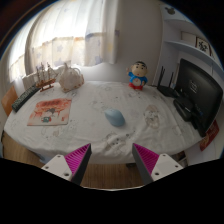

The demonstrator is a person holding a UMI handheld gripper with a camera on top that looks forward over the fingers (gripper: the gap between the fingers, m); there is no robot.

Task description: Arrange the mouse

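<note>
Hand-held gripper hangs at the near edge of the table, fingers apart with a wide gap, magenta pads facing in, nothing between them

Small pale-blue rounded computer mouse lies on the white patterned tablecloth, ahead of the fingers and a touch toward the right one, well apart from both; nothing touches it

Around it: flat orange-and-red printed booklet off to the left; cartoon doll in red top and yellow shorts standing at the far side; pale rounded ornament and a small wooden model at the far left; black monitor on the right edge, with crumpled white wrapping or paper between it and the mouse

Risks, as judged from here:
- mouse shell looks smooth and domed; a pinch set too high may squeeze it out forward or sideways
- cloth looks loose and wrinkled; fingers coming in low may snag it and drag the mouse, perhaps the doll too
- cannot tell whether a cable runs from the mouse; if so, it could tug the mouse back when moved
- a rightward slide may run into the white litter near the monitor
</note>
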